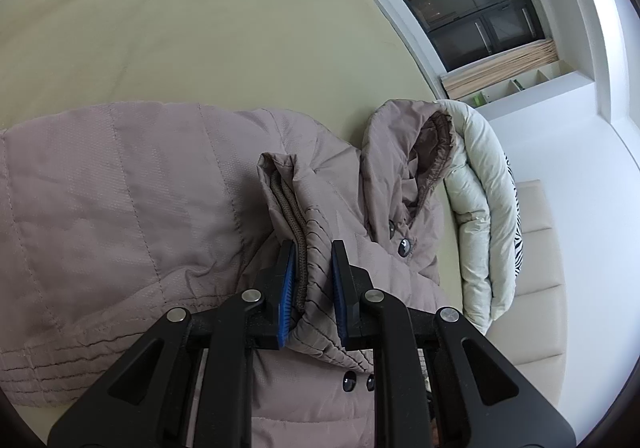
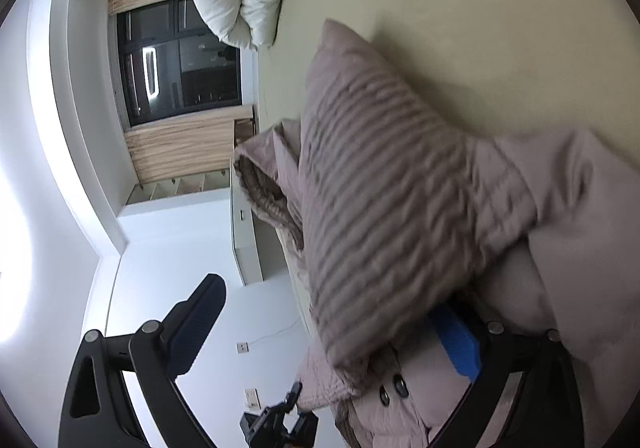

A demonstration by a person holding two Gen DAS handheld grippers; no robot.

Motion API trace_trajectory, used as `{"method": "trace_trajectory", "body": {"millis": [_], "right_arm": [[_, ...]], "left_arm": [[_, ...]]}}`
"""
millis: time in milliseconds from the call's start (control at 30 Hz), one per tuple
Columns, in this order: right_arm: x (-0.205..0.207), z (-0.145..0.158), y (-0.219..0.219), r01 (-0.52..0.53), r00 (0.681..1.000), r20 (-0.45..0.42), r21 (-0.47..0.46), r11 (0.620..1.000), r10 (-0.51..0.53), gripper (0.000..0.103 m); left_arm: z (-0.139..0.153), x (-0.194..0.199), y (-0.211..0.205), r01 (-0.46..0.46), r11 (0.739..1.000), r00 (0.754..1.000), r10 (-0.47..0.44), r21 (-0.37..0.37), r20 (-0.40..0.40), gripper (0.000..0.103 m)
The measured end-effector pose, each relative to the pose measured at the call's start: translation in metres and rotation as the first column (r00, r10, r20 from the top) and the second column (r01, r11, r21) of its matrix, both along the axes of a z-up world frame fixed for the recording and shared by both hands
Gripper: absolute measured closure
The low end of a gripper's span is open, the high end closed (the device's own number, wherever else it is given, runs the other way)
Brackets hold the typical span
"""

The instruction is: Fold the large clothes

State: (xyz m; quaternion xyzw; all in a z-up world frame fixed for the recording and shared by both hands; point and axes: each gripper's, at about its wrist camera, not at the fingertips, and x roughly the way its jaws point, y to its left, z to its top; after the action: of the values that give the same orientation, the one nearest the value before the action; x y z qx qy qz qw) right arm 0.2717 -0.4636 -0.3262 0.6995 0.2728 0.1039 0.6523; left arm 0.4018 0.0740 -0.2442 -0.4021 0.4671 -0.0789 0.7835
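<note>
On the bed, left gripper clamped on the coat cuff, right gripper fingers apparently apart.

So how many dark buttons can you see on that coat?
4 in the left wrist view: two buttons near the hood, two lower, beside the left gripper. The folds may hide more.

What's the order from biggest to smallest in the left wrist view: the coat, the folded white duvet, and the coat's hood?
1. The taupe quilted coat, by far the largest.
2. The folded white duvet.
3. The hood, looking close to the duvet in size; the duvet lies farther away, so that ranking is unsure.
</note>
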Motion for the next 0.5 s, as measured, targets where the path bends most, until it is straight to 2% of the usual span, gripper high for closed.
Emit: {"method": "trace_trajectory", "body": {"millis": [133, 233, 333, 400, 433, 500], "right_arm": [[-0.009, 0.002, -0.037, 0.148, 0.988, 0.027, 0.031, 0.988, -0.149, 0.005], [-0.019, -0.010, -0.060, 0.198, 0.979, 0.026, 0.077, 0.977, -0.201, 0.009], [-0.022, -0.033, -0.076, 0.193, 0.981, 0.005, 0.143, 0.971, -0.195, 0.013], [-0.023, -0.036, -0.083, 0.168, 0.985, -0.001, 0.158, 0.973, -0.170, 0.018], [-0.024, -0.035, -0.083, 0.145, 0.989, 0.001, 0.145, 0.979, -0.147, 0.020], [-0.036, -0.012, -0.084, 0.109, 0.994, -0.008, 0.058, 0.992, -0.109, 0.019]], "left_arm": [[-0.009, -0.004, 0.000, 0.005, 1.000, 1.000, -0.005, 0.016, -0.014, 0.087], [-0.019, -0.003, -0.009, 0.028, 1.000, 0.999, -0.028, 0.012, -0.032, 0.087], [-0.025, -0.005, -0.024, 0.060, 0.997, 0.997, -0.058, 0.047, -0.042, 0.087], [-0.029, -0.006, -0.027, 0.059, 0.997, 0.997, -0.057, 0.054, -0.046, 0.087], [-0.030, -0.006, -0.027, 0.057, 0.997, 0.997, -0.055, 0.052, -0.048, 0.087], [-0.033, -0.005, -0.026, 0.059, 0.996, 0.997, -0.056, 0.060, -0.048, 0.087]]}}
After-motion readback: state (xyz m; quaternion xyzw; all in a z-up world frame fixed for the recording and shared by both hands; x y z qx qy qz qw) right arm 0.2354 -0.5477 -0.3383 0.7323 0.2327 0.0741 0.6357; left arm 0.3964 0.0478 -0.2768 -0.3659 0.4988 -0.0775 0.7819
